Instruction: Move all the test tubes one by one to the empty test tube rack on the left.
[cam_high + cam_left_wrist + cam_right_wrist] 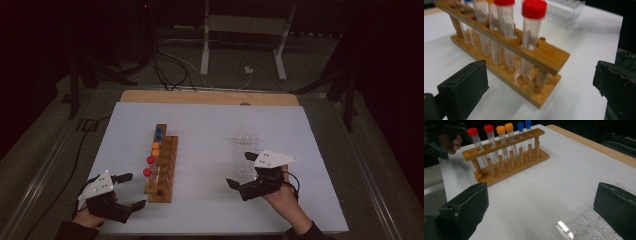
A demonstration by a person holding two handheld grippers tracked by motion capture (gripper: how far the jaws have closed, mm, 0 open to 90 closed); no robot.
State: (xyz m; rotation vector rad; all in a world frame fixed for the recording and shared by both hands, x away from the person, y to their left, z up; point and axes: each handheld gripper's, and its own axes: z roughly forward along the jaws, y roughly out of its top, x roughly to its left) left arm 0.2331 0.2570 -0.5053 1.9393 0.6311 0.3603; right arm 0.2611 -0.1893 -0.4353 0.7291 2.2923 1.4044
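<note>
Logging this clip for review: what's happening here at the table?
A person holds a hand-held gripper in each hand at a white-covered table. The left hand-held gripper is open, with nothing between its jaws, just short of the near end of a wooden rack that holds six capped tubes: two red, two orange, two blue. It faces the nearest red-capped tube. The right hand-held gripper is open beside a clear plastic tray.

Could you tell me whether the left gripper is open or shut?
Open: the left gripper has its jaws spread wide, nothing between them, facing the wooden tube rack.
</note>
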